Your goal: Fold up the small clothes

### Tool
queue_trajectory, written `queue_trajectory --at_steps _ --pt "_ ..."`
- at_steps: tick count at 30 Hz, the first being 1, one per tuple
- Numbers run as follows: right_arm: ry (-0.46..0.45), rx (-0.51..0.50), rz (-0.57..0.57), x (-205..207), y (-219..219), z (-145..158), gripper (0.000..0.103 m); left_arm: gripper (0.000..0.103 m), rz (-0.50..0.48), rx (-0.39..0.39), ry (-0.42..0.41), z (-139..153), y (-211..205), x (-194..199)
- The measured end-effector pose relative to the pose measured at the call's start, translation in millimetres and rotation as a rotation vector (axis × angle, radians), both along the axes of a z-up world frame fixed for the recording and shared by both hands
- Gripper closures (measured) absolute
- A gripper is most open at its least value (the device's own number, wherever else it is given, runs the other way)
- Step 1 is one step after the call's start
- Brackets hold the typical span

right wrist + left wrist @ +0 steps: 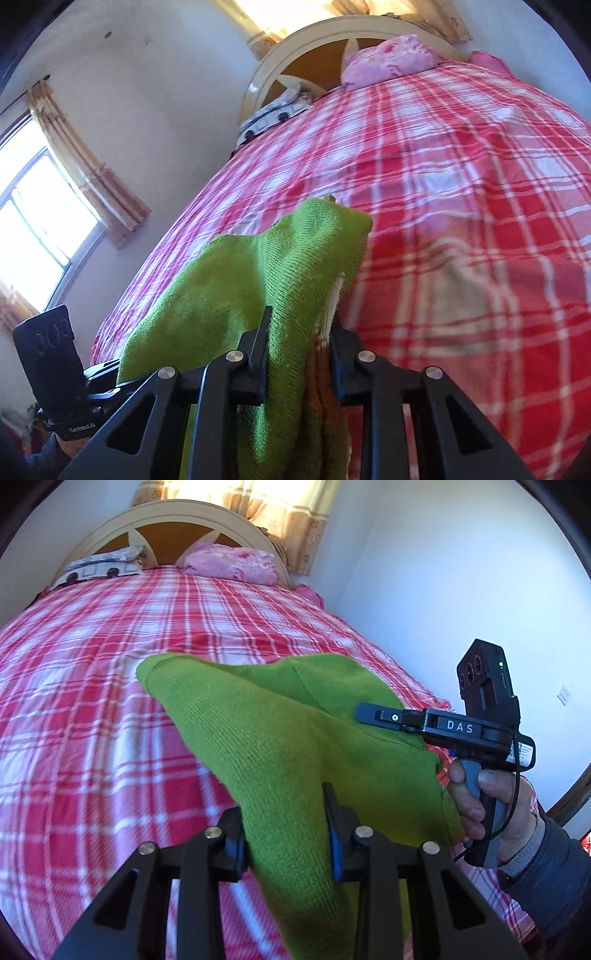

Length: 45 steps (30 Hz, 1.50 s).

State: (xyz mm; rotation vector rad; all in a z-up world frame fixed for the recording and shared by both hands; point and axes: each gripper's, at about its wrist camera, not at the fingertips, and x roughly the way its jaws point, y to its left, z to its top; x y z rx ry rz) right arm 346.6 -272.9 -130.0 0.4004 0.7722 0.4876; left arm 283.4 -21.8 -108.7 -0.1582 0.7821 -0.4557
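Both jaws grip the bright green knitted garment (pixel 280 738) above the red-and-white plaid bed (pixel 92 701); keep the left gripper (pixel 288 830) and right gripper (pixel 299 332) level, edge taut.

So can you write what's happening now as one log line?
step: lifting for fold | left gripper: shut on green garment | right gripper: shut on green garment | under it: plaid bed cover

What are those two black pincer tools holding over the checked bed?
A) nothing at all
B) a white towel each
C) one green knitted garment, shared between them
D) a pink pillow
C: the green knitted garment is pinched in both the left gripper and the right gripper.
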Motion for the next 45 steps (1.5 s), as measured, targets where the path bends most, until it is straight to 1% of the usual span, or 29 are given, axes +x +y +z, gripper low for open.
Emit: queue_trajectory --at_steps 5,10,15,21,26,32,39,45 --pt "0.002 0.030 0.043 -10.0 28.8 -1.1 0.078 0.070 0.045 -0.015 -0.006 4.1 25.8 -15.0" --pt "0.003 0.052 0.088 -18.1 60.8 -1.6 0.078 0.070 0.085 -0.019 -0.034 11.2 50.4 -33.7" --pt "-0.003 0.074 0.143 -22.2 94.7 1.1 0.078 0.070 0.147 -0.025 -0.051 13.9 76.3 -51.4" --pt "0.005 0.089 0.210 -26.1 138.0 0.0 0.078 0.070 0.205 -0.009 -0.061 12.8 106.9 -70.3" --pt "0.006 0.093 0.261 -28.8 172.0 0.5 0.078 0.070 0.264 -0.005 -0.067 13.1 133.4 -81.7" --pt "0.004 0.099 0.330 -27.6 216.4 2.7 0.078 0.070 0.327 0.023 -0.083 16.3 158.6 -103.9" --pt "0.001 0.101 0.403 -30.0 267.9 4.8 0.078 0.070 0.395 0.022 -0.093 16.3 190.2 -121.9" --pt "-0.004 0.089 0.458 -31.7 301.7 9.8 0.078 0.070 0.447 0.011 -0.102 13.5 209.2 -132.7"
